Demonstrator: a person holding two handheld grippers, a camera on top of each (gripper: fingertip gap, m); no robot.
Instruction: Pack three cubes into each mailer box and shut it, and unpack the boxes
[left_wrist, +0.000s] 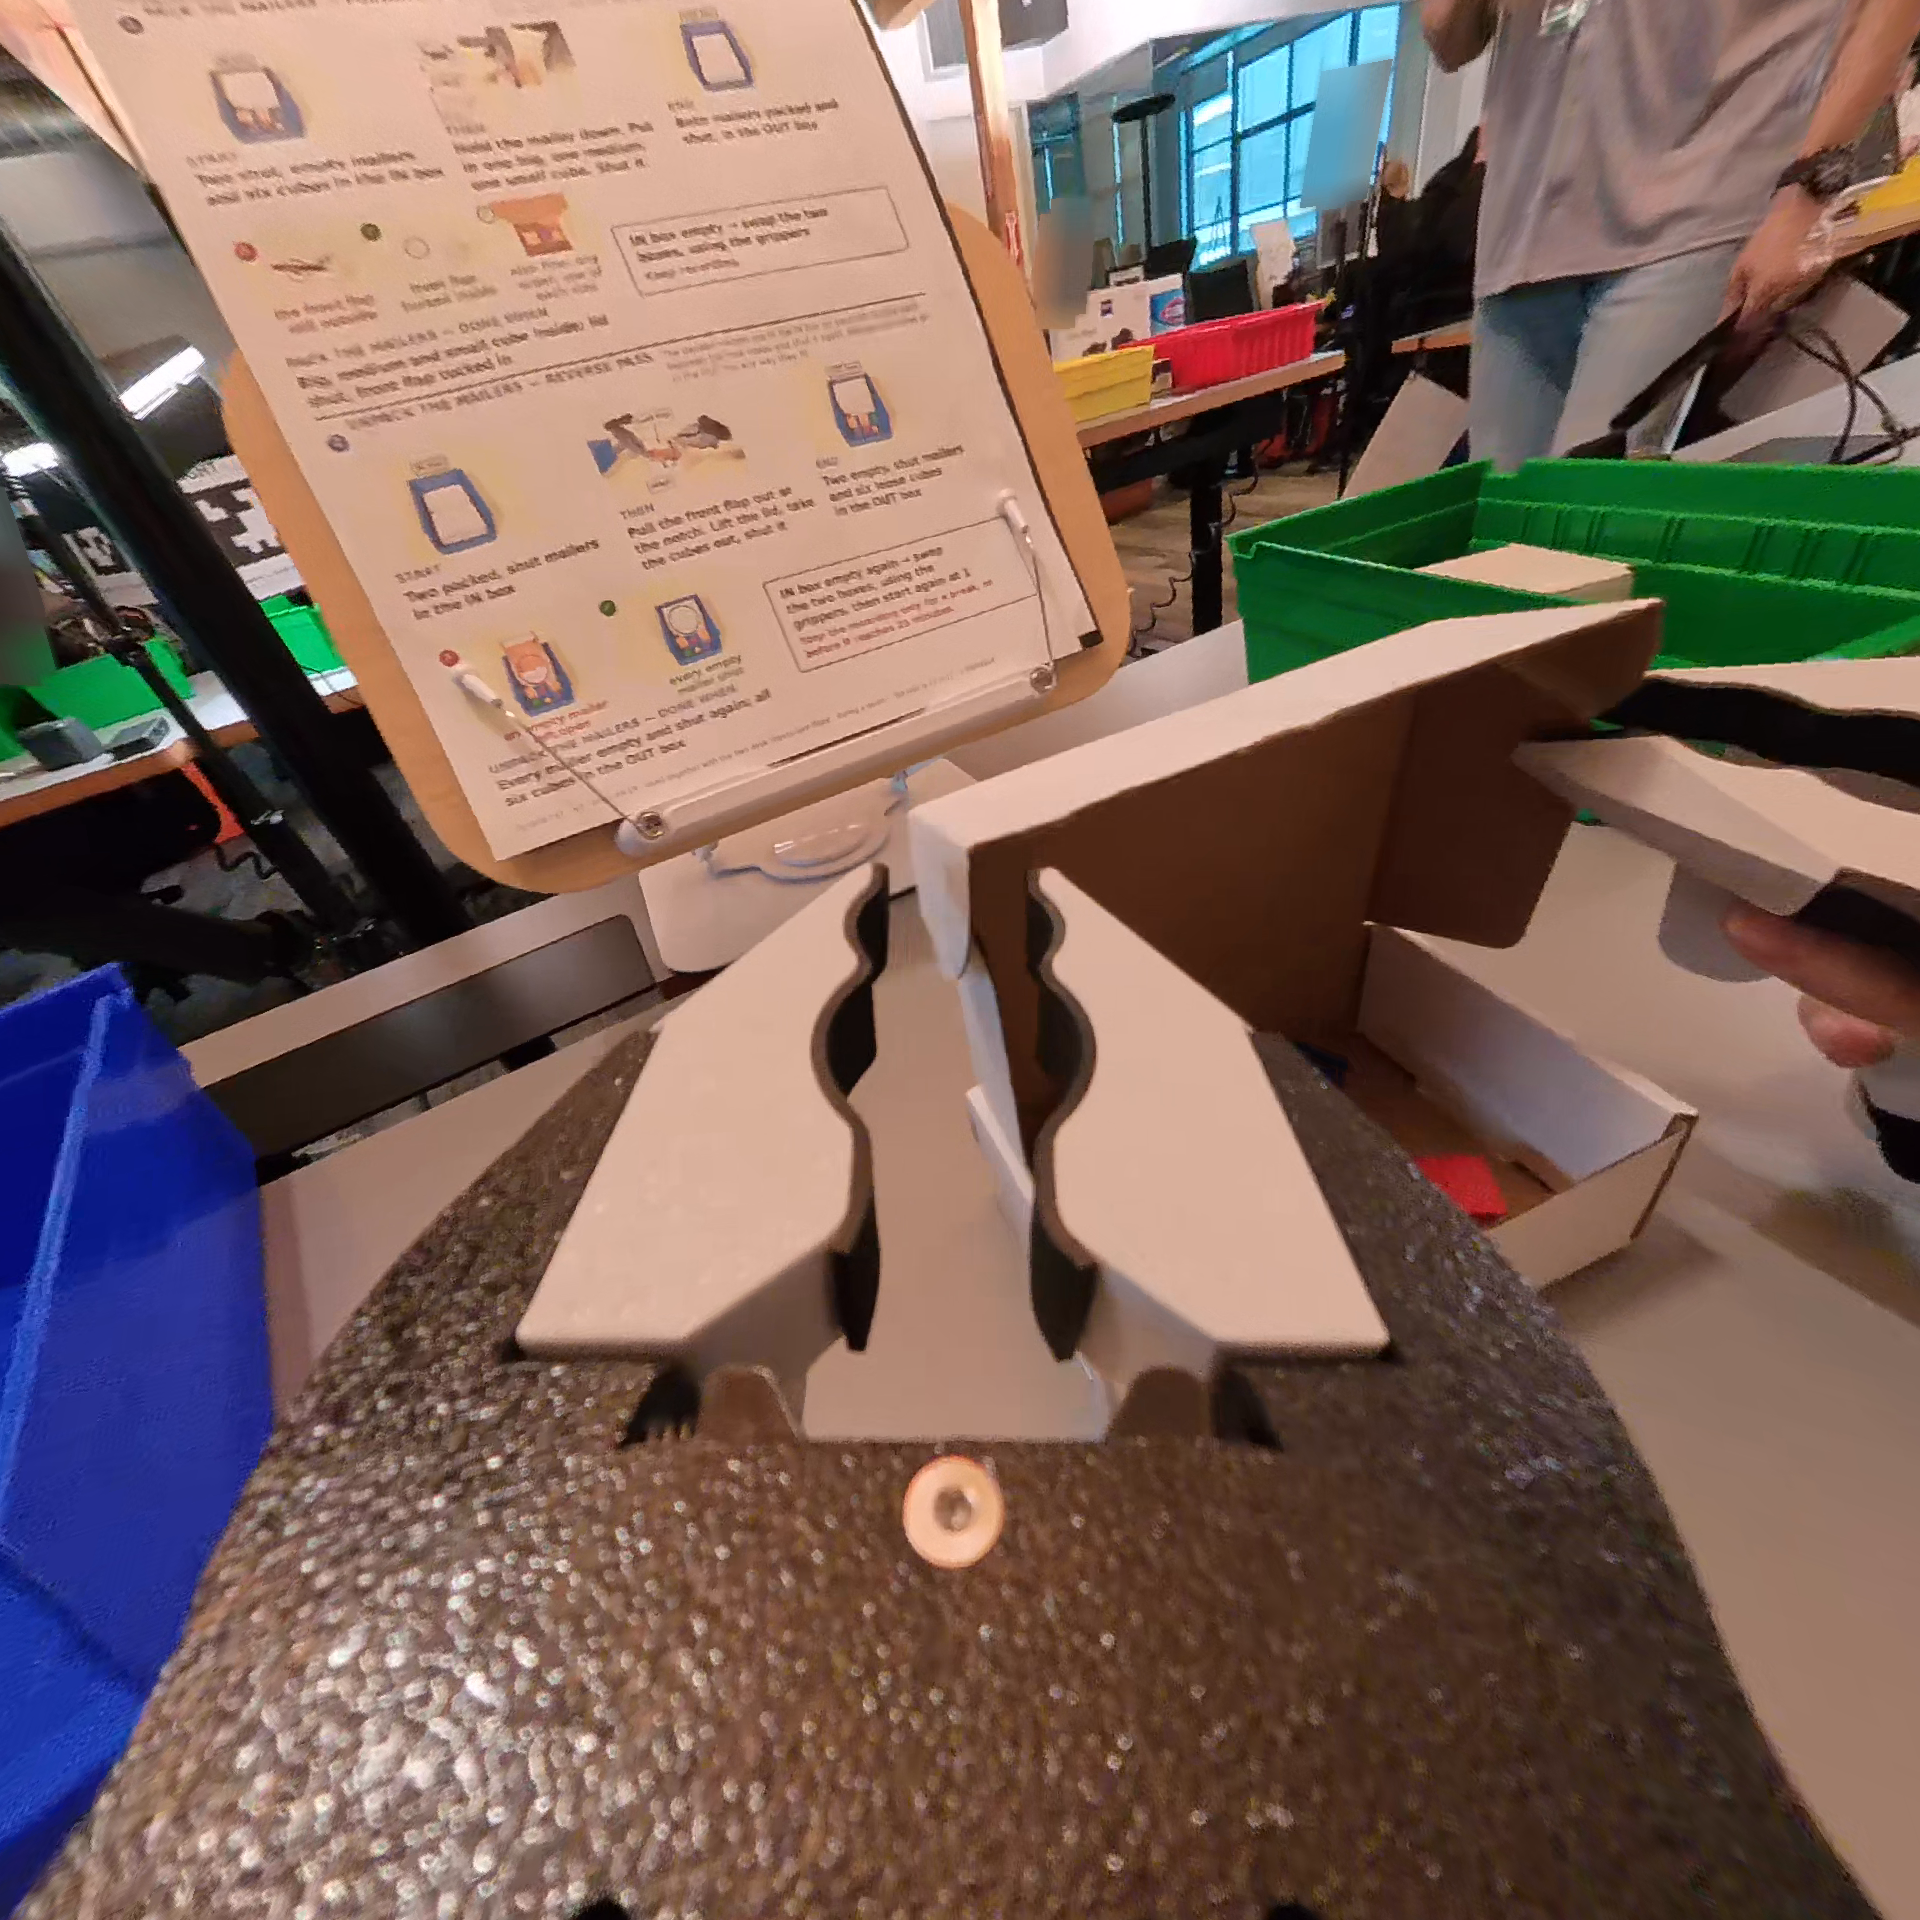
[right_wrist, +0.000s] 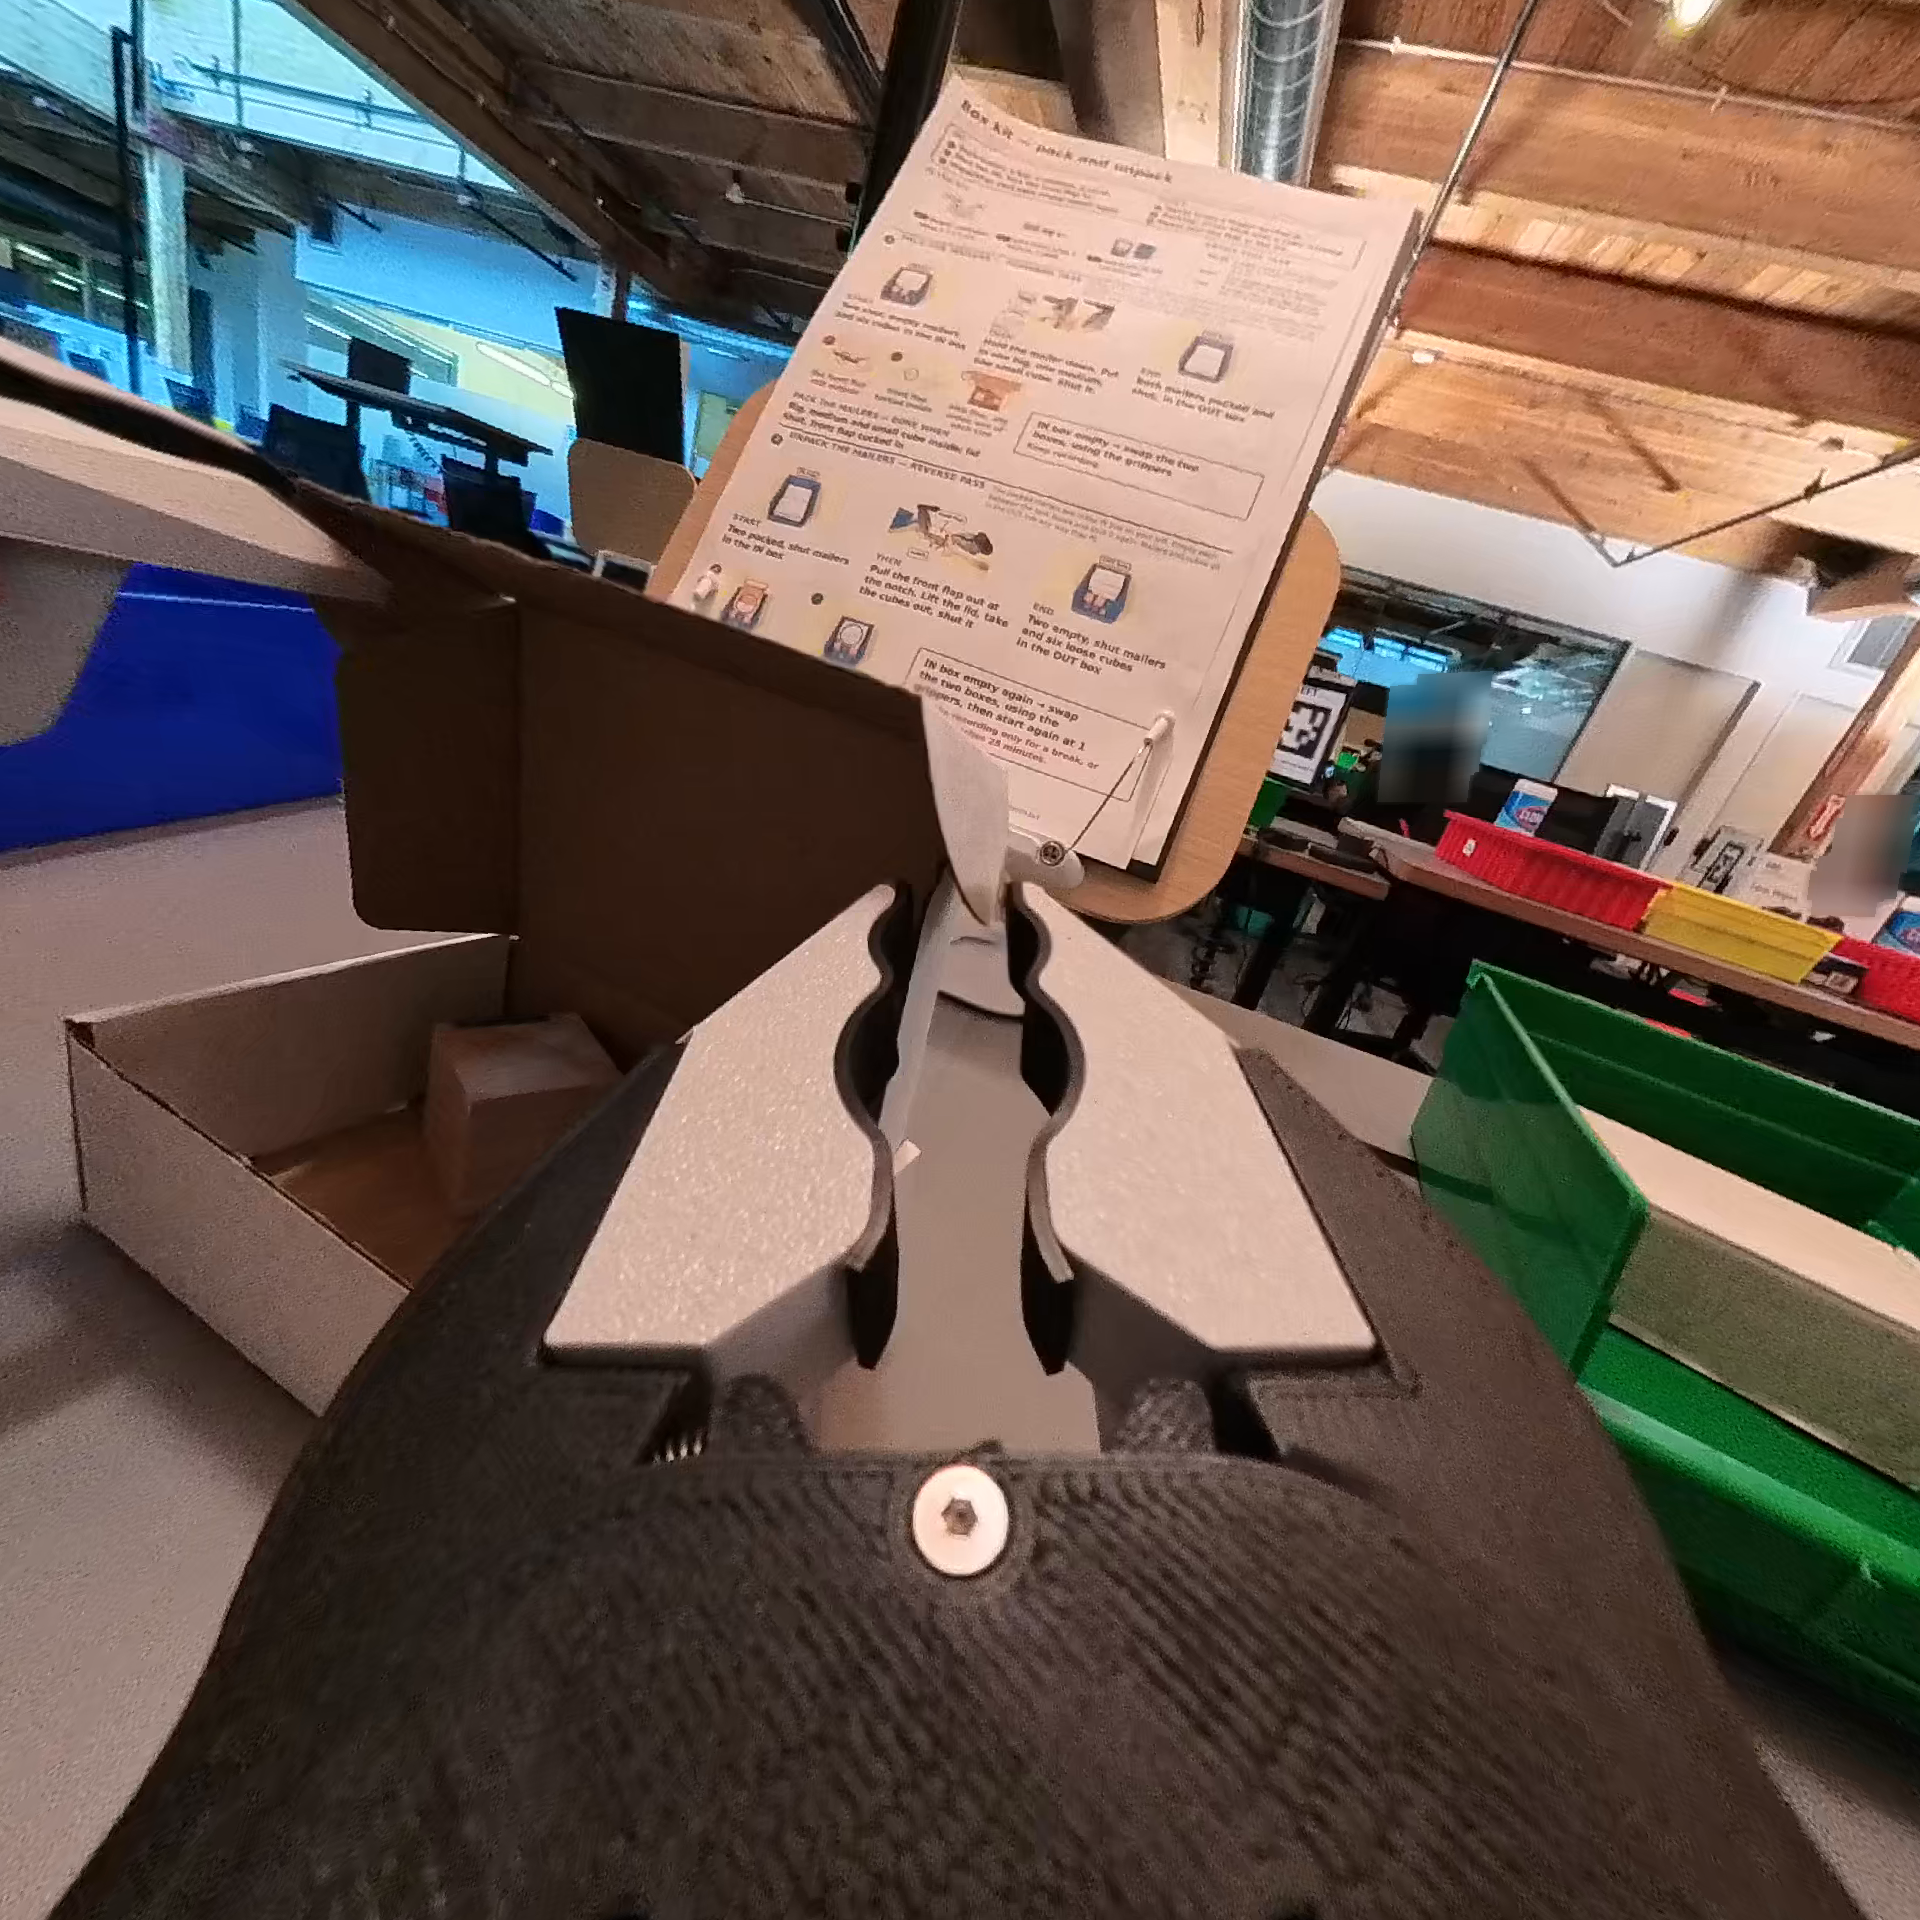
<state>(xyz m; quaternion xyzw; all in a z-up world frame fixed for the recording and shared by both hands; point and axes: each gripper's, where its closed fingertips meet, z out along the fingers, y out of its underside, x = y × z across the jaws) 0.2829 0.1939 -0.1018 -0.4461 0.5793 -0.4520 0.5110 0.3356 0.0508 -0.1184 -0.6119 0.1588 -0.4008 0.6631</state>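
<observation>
A white mailer box stands open on the grey table, base wall (left_wrist: 1507, 1049) low and brown-lined lid (left_wrist: 1247, 831) raised. A red cube (left_wrist: 1465, 1184) lies inside. My left gripper (left_wrist: 958, 883) is open a little, its jaws astride the lid's white left side flap (left_wrist: 940, 883), which touches only the right pad. My right gripper (right_wrist: 961, 904) is also narrowly open astride the lid's other side flap (right_wrist: 971, 821). It shows too in the left wrist view (left_wrist: 1714, 748). The right wrist view shows the lid (right_wrist: 675, 779), the base (right_wrist: 208, 1226) and a wooden cube (right_wrist: 509, 1081) inside.
A blue bin (left_wrist: 104, 1351) stands left of the box. A green bin (right_wrist: 1538, 1195) on the right holds another white mailer (right_wrist: 1766, 1278). An instruction sheet on a wooden stand (left_wrist: 623, 416) rises just behind the box. A person (left_wrist: 1642, 156) stands at the back right.
</observation>
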